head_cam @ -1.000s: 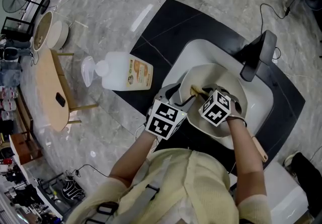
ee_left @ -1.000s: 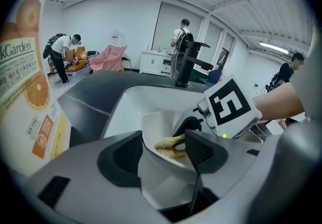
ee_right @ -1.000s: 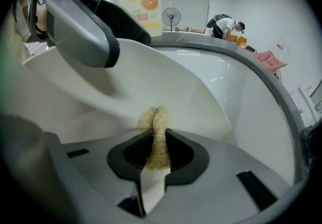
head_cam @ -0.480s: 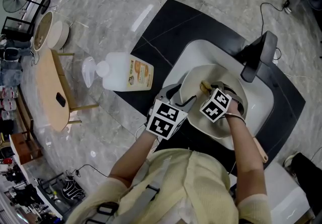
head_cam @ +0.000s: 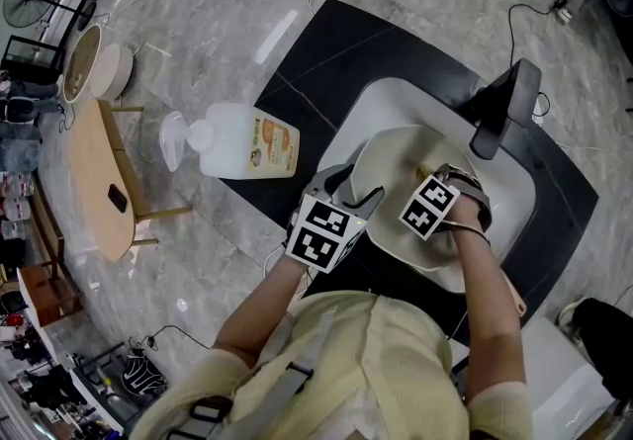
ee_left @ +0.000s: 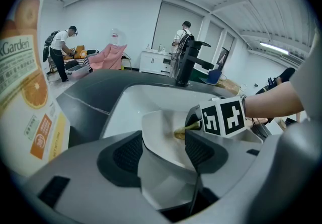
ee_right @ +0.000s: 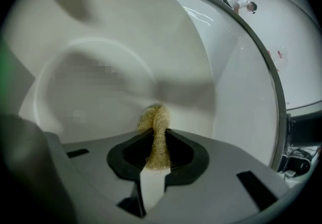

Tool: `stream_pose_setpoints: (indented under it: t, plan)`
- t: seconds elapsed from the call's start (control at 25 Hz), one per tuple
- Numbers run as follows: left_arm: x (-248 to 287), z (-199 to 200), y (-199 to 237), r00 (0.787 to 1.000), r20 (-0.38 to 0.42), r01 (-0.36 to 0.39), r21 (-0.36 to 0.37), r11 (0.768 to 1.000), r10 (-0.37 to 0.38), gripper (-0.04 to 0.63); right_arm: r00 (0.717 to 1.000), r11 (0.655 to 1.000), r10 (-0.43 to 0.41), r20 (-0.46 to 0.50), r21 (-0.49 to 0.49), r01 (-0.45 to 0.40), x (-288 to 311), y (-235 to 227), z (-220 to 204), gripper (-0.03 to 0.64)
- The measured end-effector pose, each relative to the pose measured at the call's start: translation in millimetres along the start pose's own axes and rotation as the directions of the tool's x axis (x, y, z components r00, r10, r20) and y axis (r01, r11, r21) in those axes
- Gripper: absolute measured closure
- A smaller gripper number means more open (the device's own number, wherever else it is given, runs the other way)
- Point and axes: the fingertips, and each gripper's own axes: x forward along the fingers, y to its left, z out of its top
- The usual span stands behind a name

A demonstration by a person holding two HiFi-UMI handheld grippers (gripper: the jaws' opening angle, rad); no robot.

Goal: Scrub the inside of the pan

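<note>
A cream-white pan (head_cam: 396, 156) lies tilted in the white sink (head_cam: 381, 102). My left gripper (head_cam: 354, 203) is shut on the pan's near rim; in the left gripper view the rim (ee_left: 158, 137) passes between the dark pads of the left gripper (ee_left: 163, 150). My right gripper (head_cam: 431, 181) is inside the pan, shut on a tan fibrous scrubber (head_cam: 420, 169). The right gripper view shows the scrubber (ee_right: 156, 122) pinched in the right gripper (ee_right: 158, 150), its tip pressed on the pan's inner wall (ee_right: 115, 42). The left gripper view also catches the scrubber (ee_left: 181, 131) beside the right gripper's marker cube (ee_left: 224, 117).
A large dish-soap bottle (head_cam: 242, 139) lies on the counter left of the sink. A black faucet (head_cam: 504, 107) stands at the sink's far right. The pan's wooden handle (head_cam: 511, 292) points toward me. A wooden stool (head_cam: 99, 176) stands at the left. People stand far off.
My right gripper has carried the scrubber to the right across the pan's inner surface. The left gripper and the pan have stayed in place.
</note>
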Motion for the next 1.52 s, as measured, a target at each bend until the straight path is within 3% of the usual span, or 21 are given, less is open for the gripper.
stream_pose_setpoints:
  t: [0.28,0.52,0.72,1.04,1.32,1.52]
  plan:
    - [0,-1,0,1.000,-0.004,0.003,0.001,1.000,-0.003,0.327,0.986,0.983,0.068,-0.154,-0.160,-0.092,-7,14,-32,0.540]
    - [0,0,-1,1.000,-0.005,0.004,0.001,1.000,-0.004,0.325,0.954,0.956,0.181,-0.239,-0.185,-0.228,-20,31,-54,0.540]
    - [-1,0,-1,1.000,-0.004,0.004,-0.001,1.000,-0.004,0.325,0.916,0.908,0.295,-0.271,-0.220,-0.357,-37,50,-65,0.540]
    - [-1,0,-1,1.000,-0.004,0.006,-0.003,1.000,-0.006,0.325,0.864,0.845,0.439,-0.247,-0.213,-0.490,-62,75,-66,0.541]
    - [-1,0,-1,1.000,0.000,0.006,-0.005,1.000,-0.006,0.325,0.792,0.770,0.592,-0.148,-0.186,-0.611,-94,97,-49,0.541]
    - [-1,0,-1,1.000,0.001,0.005,-0.006,1.000,-0.005,0.325,0.778,0.756,0.621,-0.094,-0.190,-0.627,-104,104,-36,0.541]
